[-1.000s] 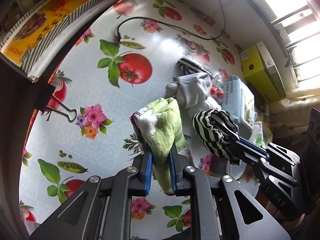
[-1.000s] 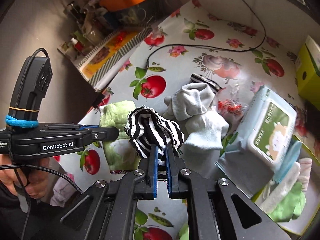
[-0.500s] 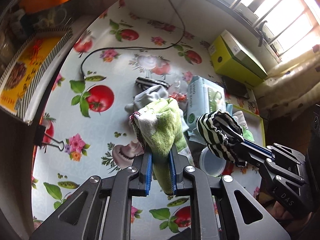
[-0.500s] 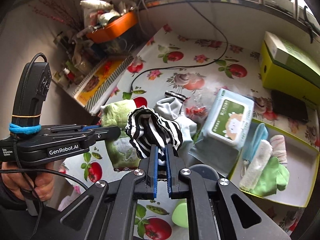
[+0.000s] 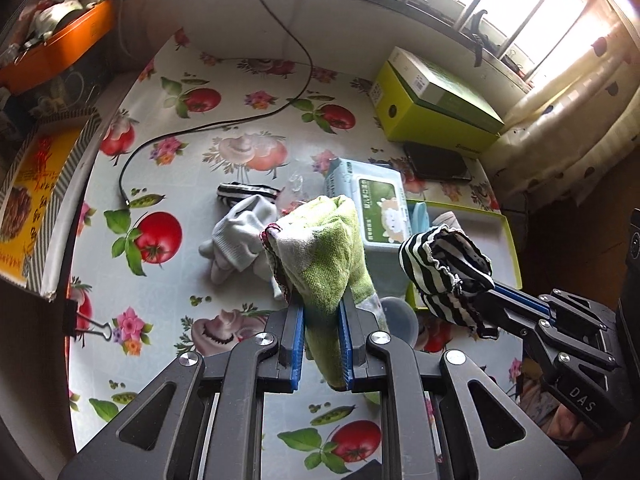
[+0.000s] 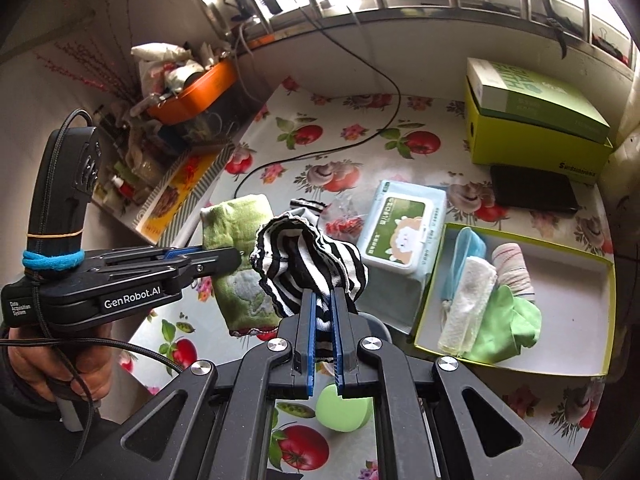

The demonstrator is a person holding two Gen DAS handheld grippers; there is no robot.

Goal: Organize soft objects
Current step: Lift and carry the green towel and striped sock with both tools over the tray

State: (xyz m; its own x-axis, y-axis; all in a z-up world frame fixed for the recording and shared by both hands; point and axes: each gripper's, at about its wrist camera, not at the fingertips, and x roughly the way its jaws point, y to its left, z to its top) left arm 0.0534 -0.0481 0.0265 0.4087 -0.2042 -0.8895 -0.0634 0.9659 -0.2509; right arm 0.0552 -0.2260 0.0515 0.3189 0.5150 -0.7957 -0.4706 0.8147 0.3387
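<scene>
My left gripper is shut on a folded green towel, held high above the table; the towel also shows in the right wrist view. My right gripper is shut on a black-and-white striped cloth, held up beside the left one; the cloth also shows in the left wrist view. A green-rimmed open box at the right holds several folded cloths. White socks and a striped sock lie on the table's middle.
A wet-wipes pack lies beside the box. A yellow-green carton and a black flat item sit at the back right. A black cable crosses the tomato-print tablecloth. A green round lid lies below my right gripper.
Both grippers have risen and pulled back from the table with their cloths still held. The open box and the window have come into view.
</scene>
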